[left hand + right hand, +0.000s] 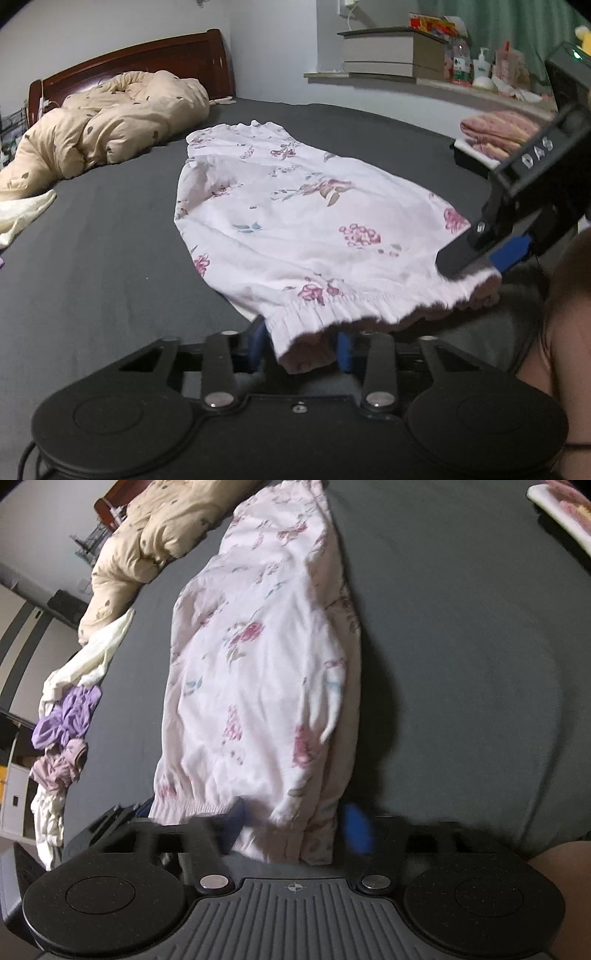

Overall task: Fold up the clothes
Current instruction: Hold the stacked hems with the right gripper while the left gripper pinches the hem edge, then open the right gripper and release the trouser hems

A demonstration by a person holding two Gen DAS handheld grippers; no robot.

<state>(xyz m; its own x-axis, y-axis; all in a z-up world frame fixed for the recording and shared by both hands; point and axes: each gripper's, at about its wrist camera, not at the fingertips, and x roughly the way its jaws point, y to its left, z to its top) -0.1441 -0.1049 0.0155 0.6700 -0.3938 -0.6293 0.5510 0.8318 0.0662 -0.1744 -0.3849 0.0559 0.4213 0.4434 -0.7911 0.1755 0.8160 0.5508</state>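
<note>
Thin matt floral cloth garment [295,221] lies on a smooth grey cloth bedsheet [92,258].

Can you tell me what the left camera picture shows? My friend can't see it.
A white flowery garment lies on a dark grey bed, its frilly near edge lifted by two hand-held grippers, left and right. A crumpled beige duvet sits behind.

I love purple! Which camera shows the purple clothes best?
The right wrist view: the purple clothes lie bunched in plain sight at the bed's left edge. The left wrist view shows only a sliver at its left border.
</note>
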